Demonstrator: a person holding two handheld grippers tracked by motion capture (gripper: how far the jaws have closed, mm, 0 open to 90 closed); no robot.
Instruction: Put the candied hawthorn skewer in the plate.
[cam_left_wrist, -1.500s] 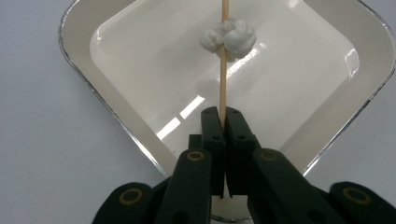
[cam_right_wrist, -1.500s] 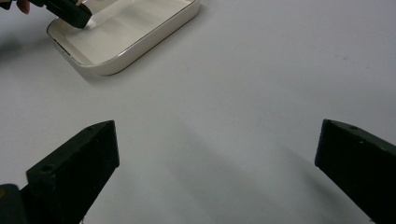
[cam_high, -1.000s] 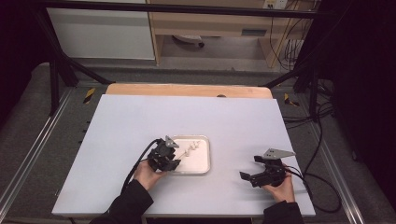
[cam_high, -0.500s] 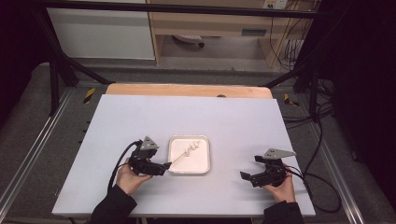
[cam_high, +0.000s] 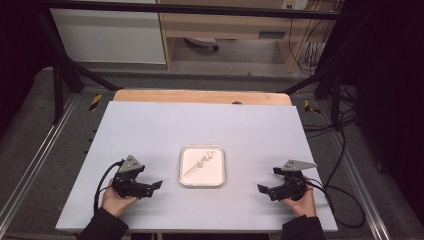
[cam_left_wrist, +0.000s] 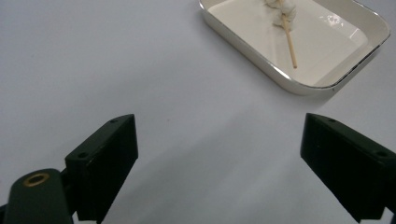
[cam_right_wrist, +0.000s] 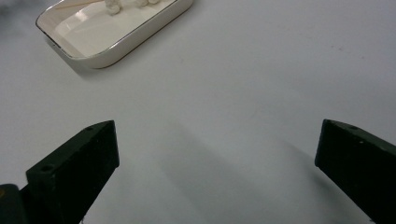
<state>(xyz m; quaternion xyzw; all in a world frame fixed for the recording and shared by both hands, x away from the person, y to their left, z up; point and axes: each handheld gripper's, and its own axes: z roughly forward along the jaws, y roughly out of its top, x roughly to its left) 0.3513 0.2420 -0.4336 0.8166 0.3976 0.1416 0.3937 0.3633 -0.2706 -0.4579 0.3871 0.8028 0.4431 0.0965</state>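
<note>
Both grippers are parked low on the table (cam_high: 150, 125), one either side of the tray (cam_high: 202, 183).

Left gripper (cam_high: 156, 185) sits lower left of the high view, nose pointing right toward the tray but well short of it. Jaws wide apart, nothing between them, just bare tabletop in the left gripper view.

Right gripper (cam_high: 262, 189) sits lower right of the high view, nose pointing left at the tray, also apart from it. Jaws wide, empty.

Tray is centre of the high view, slightly below middle. White, shallow, rounded corners. Skewer (cam_left_wrist: 289, 42) lies flat inside on the diagonal, a few white lumps threaded on one end, bare stick end toward the tray's near-left corner. In the left gripper view it's upper right of frame; in the right gripper view the tray (cam_right_wrist: 140, 35) is upper left.

My read: skewer is laid down in the tray and released, and both hands sit clear and symmetric as a rest pose. Open jaws fit that. Looks like placing is done.
</note>
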